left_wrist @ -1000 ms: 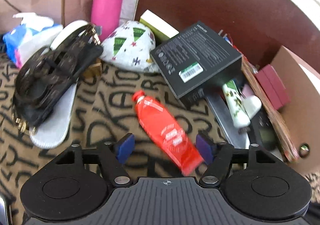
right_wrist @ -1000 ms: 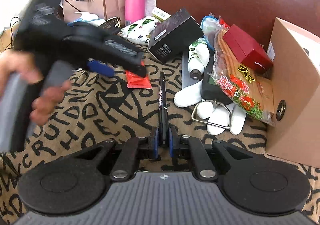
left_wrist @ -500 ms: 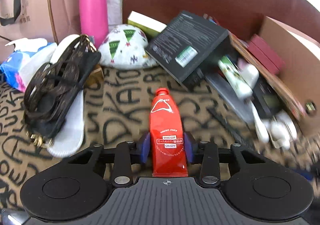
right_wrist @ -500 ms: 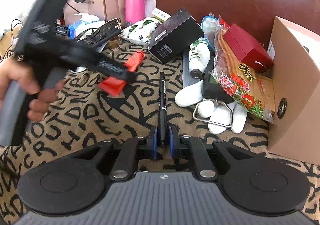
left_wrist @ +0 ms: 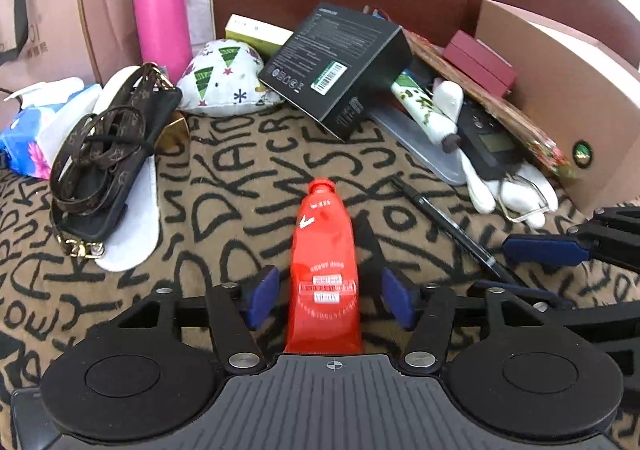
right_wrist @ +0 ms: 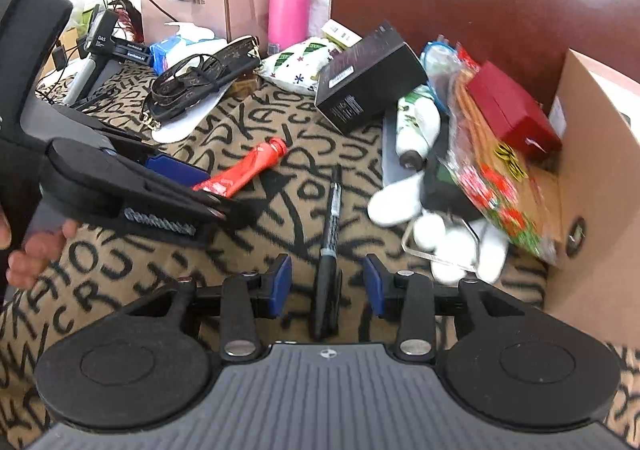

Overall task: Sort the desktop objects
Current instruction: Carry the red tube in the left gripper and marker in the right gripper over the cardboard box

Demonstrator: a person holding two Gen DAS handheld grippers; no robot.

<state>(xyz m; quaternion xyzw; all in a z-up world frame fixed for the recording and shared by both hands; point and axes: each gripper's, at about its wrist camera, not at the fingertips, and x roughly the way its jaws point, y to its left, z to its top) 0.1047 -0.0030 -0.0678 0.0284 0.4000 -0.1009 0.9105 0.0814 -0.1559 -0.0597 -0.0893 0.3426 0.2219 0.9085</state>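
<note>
A red tube (left_wrist: 325,262) lies on the patterned cloth between the blue pads of my left gripper (left_wrist: 328,300). The pads stand apart from its sides, so the gripper is open. The tube also shows in the right wrist view (right_wrist: 244,171), beside the left gripper (right_wrist: 176,185). A black pen (right_wrist: 330,246) lies on the cloth between the open pads of my right gripper (right_wrist: 327,286), untouched. The pen also shows in the left wrist view (left_wrist: 448,228), with the right gripper's blue pad (left_wrist: 544,250) beside it.
A black box (left_wrist: 340,69), pink flask (left_wrist: 162,5), patterned pouch (left_wrist: 224,77), brown strapped bag (left_wrist: 104,153) and tissue pack (left_wrist: 28,129) crowd the back and left. A cardboard box (right_wrist: 596,185), red box (right_wrist: 512,113), white bottle (right_wrist: 416,125) and slippers (right_wrist: 452,226) sit at right.
My left gripper has opened and let go of the red tube, which now rests on the cloth. My right gripper has opened and released the pen onto the cloth.
</note>
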